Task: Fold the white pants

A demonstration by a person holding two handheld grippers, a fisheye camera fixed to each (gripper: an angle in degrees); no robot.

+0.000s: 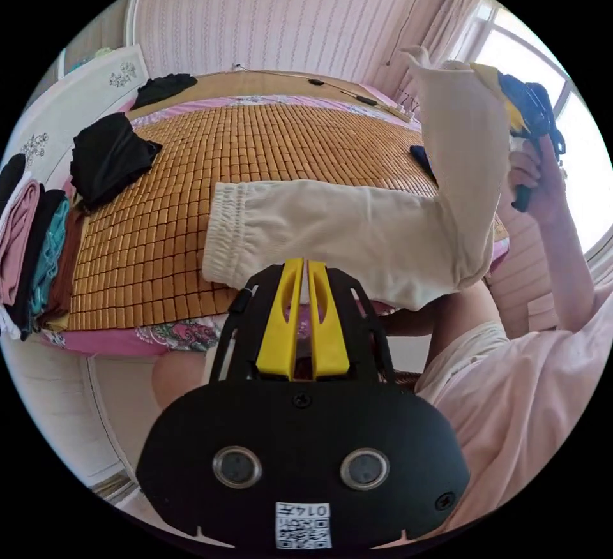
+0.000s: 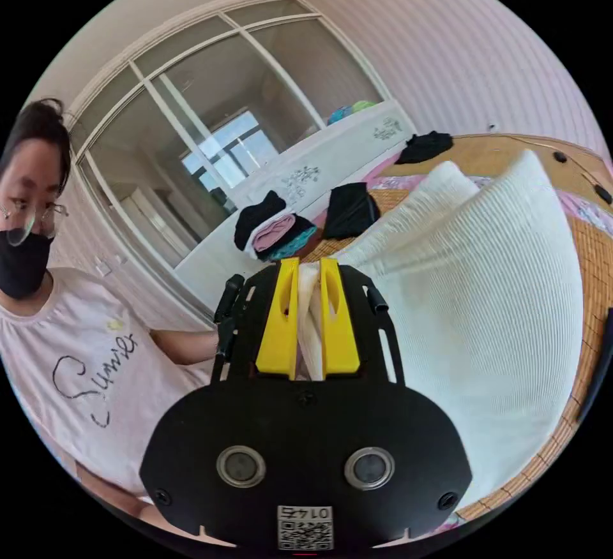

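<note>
Right gripper (image 2: 308, 281): jaws pinched on a fold of the white pants (image 2: 485, 304), hem end raised off the bed. Left gripper (image 1: 305, 272): jaws nearly together, at the pants' near edge; grip uncertain. Pants' long axis runs along the bamboo mat's (image 1: 191, 157) near edge, waistband flat, legs bent upward. Folded clothes (image 1: 32, 246) stacked at the mat's far corner.

My left gripper (image 1: 305, 268) closed at the near edge of the white pants (image 1: 332, 233) on the bed (image 1: 191, 157), other end lifted by my right gripper (image 1: 511, 113), folded black clothes (image 1: 108, 160) beyond, stacked clothes (image 1: 32, 246) at the side
</note>
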